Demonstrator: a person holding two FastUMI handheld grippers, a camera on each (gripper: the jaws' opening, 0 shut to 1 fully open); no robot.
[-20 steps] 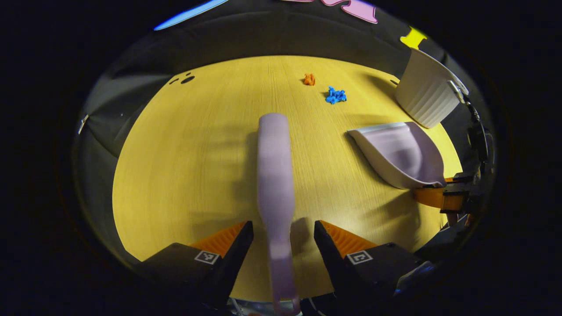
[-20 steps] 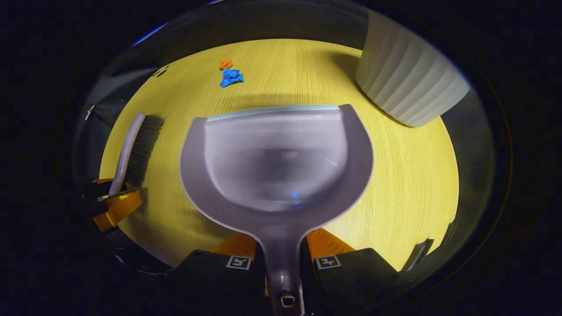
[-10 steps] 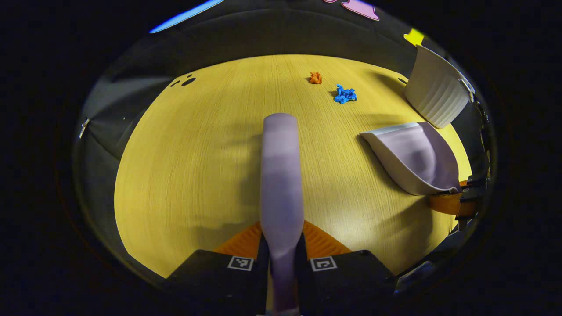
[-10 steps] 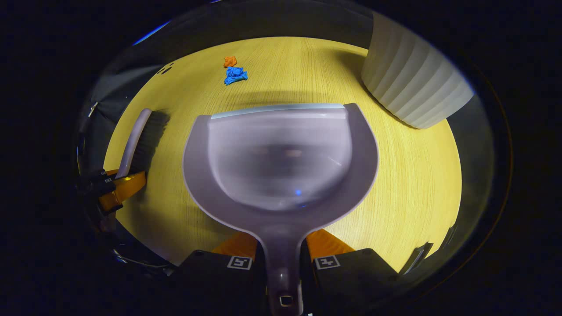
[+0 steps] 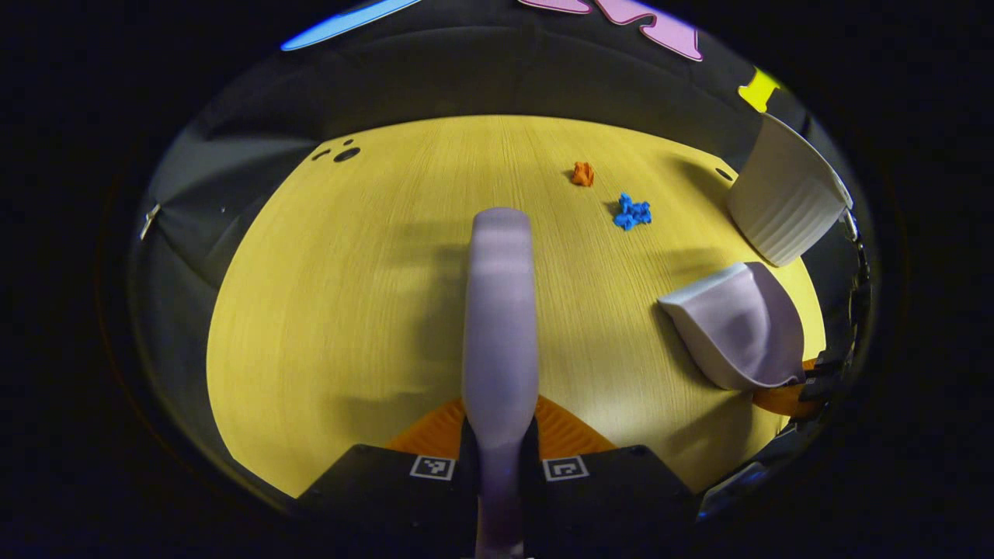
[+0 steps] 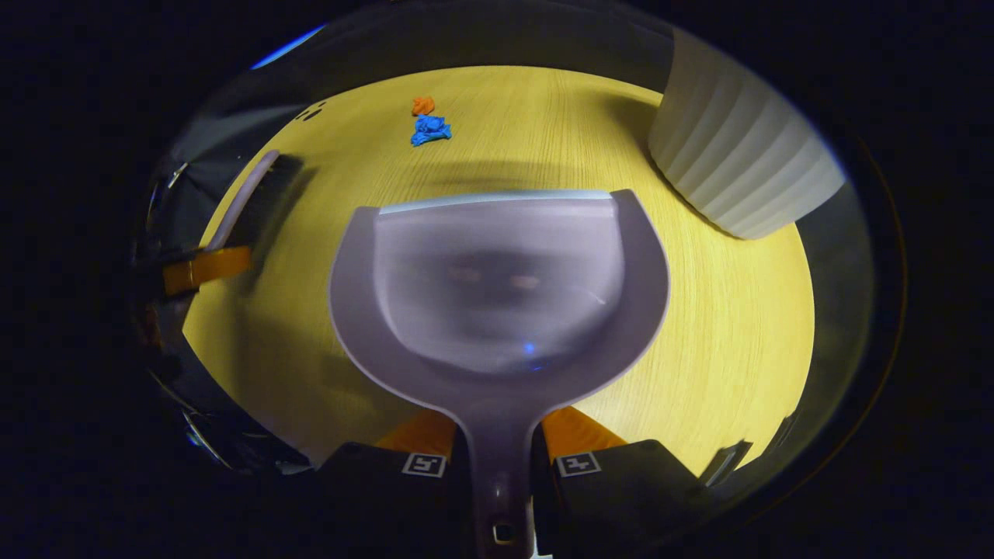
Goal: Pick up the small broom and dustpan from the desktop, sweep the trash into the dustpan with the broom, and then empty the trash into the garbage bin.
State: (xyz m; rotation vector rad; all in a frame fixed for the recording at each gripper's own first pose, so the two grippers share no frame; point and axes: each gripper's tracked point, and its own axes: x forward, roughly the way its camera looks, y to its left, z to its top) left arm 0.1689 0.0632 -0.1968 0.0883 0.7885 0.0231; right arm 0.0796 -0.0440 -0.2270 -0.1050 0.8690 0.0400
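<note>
My left hand-held gripper has clamped and lifted the broom, bristles hidden; my right hand-held gripper grips the dustpan beside the garbage bin.

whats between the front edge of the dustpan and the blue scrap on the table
Nothing but bare yellow tabletop, partly shaded. The right gripper view shows the stretch from the dustpan lip to the blue scrap, with the orange scrap just beyond it.

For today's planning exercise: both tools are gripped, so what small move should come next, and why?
Probably carry the dustpan forward and set its lip on the desk beside the blue scrap and orange scrap. The broom is clamped in the left hand-held gripper, and both scraps lie unswept, far ahead.
</note>
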